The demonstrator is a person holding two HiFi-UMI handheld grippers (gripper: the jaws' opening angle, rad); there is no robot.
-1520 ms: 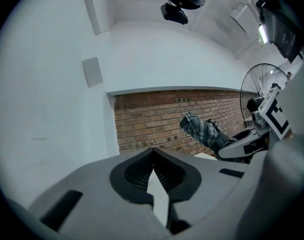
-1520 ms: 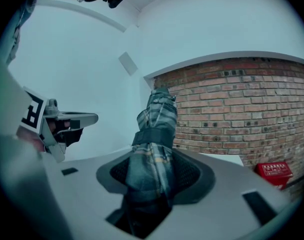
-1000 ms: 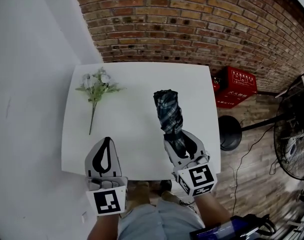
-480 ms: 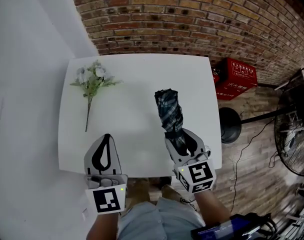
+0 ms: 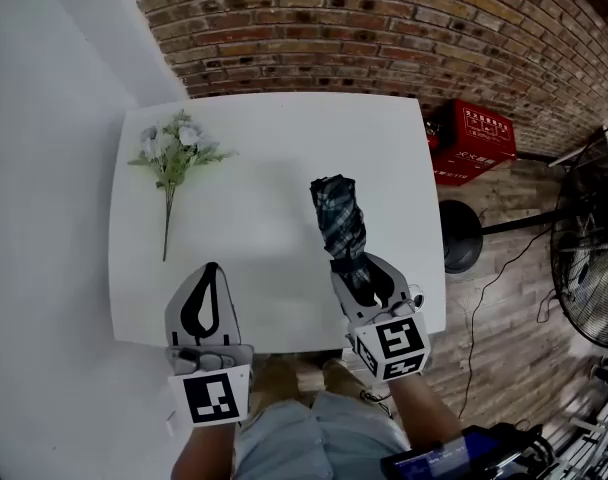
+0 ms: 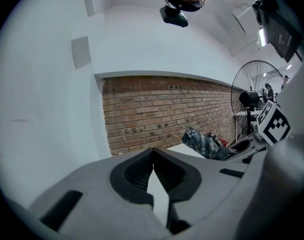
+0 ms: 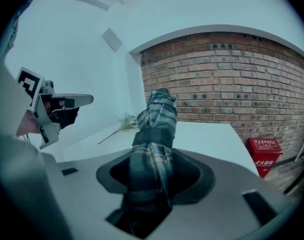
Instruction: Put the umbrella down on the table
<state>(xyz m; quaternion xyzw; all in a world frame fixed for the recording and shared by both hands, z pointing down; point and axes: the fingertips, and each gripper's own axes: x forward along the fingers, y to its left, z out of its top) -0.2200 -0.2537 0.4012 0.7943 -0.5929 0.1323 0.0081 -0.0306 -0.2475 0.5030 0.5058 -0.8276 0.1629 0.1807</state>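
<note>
A folded plaid umbrella with a dark strap sticks out over the right part of the white table, pointing away from me. My right gripper is shut on its near end. In the right gripper view the umbrella fills the gap between the jaws, and I cannot tell whether its far end touches the tabletop. My left gripper hangs over the table's near left edge. Its jaws meet at the tips with nothing in them, as the left gripper view shows.
A bunch of pale flowers lies at the table's far left. A brick wall runs behind the table. To the right on the floor are a red crate, a round black stand base and a fan.
Both grippers have sunk a little toward the table, the right one still holding the umbrella. Neither gripper's jaws have changed.
</note>
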